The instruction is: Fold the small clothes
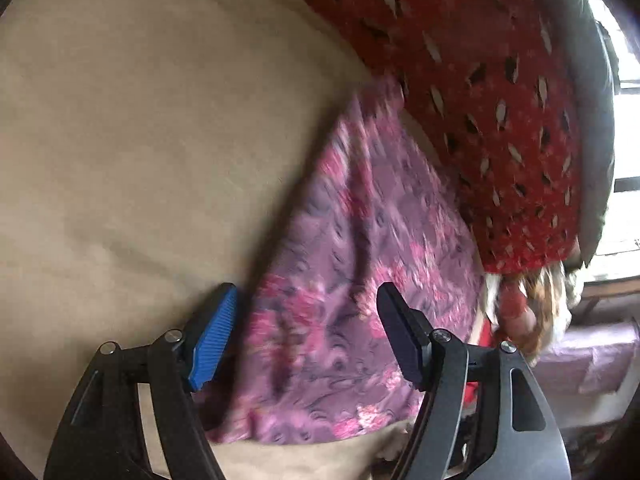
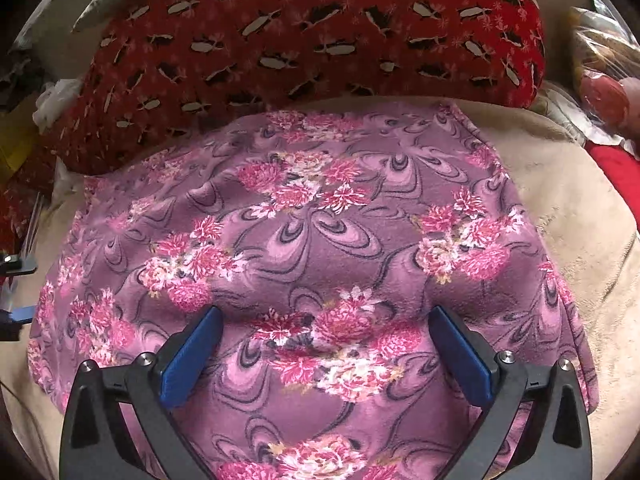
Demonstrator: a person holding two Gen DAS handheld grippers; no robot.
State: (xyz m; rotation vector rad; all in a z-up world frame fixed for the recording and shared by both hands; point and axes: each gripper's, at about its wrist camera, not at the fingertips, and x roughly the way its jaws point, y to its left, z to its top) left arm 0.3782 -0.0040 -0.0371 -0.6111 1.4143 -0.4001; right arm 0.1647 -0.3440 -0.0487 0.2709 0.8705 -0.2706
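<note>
Blue-padded and spread wide, the right tool (image 2: 324, 356) hovers empty over a purple flowered cloth (image 2: 312, 240) lying flat across the middle of the frame on a beige cover (image 2: 580, 208). It looks a soft, light fleece that would slump when lifted; a corner or hem seems the best hold. At the cloth's blurred edge, the left tool (image 1: 304, 332) also gapes empty. A red patterned pillow (image 2: 304, 32) hides its far edge.

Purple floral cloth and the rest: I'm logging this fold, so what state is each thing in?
Purple floral cloth: spread fairly flat on the beige cover, ungripped.
Right tongs: open, above the cloth.
Left tongs: open, at the cloth's edge.
Red patterned fabric: bunched behind the cloth.
Beige cover: mostly smooth.
</note>
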